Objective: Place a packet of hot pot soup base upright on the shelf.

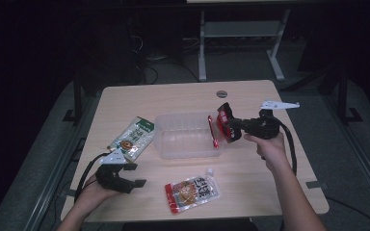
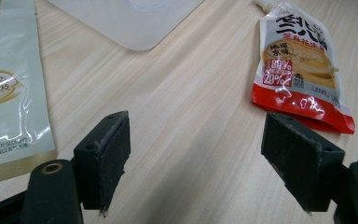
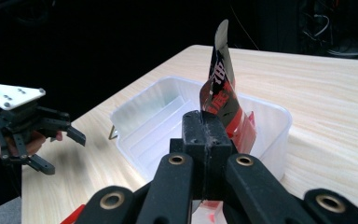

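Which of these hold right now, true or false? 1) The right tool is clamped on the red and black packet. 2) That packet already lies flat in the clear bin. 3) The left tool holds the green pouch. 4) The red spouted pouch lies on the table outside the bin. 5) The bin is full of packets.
1) True: the right tool is shut on the red and black packet.
2) False: the packet stands upright in the tool's grip over the near wall of the clear bin.
3) False: the left tool is open with nothing in it; the green pouch lies on the table.
4) True: the red spouted pouch lies in front of the bin.
5) False: nothing lies on the bin's floor.
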A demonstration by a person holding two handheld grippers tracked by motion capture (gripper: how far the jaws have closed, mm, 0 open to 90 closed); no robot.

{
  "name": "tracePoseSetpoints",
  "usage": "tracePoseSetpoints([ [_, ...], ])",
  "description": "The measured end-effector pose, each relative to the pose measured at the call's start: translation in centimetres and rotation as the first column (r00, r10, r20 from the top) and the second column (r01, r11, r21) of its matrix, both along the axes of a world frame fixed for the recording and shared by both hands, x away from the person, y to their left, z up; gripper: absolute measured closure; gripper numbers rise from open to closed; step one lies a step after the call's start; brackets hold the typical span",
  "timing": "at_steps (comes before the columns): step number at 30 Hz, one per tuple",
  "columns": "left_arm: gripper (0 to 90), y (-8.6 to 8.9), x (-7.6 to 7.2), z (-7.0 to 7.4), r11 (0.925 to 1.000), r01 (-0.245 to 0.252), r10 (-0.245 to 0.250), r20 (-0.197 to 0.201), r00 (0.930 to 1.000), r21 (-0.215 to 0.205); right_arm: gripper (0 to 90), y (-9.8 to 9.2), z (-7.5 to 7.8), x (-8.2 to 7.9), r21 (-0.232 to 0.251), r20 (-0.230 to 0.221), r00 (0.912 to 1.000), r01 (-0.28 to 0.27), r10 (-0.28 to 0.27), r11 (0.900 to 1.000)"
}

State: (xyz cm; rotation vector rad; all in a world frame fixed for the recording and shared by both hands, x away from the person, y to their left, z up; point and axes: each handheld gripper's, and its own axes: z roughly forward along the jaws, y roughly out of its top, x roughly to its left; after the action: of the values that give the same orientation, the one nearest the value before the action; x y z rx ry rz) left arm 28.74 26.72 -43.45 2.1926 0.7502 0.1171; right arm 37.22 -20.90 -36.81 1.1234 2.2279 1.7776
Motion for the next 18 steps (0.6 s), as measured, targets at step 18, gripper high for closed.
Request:
tracePoseSetpoints([
  [18,23.5,0.7,-0.8,0.0,0.9997,-0.026,0.026,-0.005,0.9996,0.002,54.1,1.6,-0.8,1.0,-0.106,-0.043,0.9991,0.003,-0.008,0.994],
])
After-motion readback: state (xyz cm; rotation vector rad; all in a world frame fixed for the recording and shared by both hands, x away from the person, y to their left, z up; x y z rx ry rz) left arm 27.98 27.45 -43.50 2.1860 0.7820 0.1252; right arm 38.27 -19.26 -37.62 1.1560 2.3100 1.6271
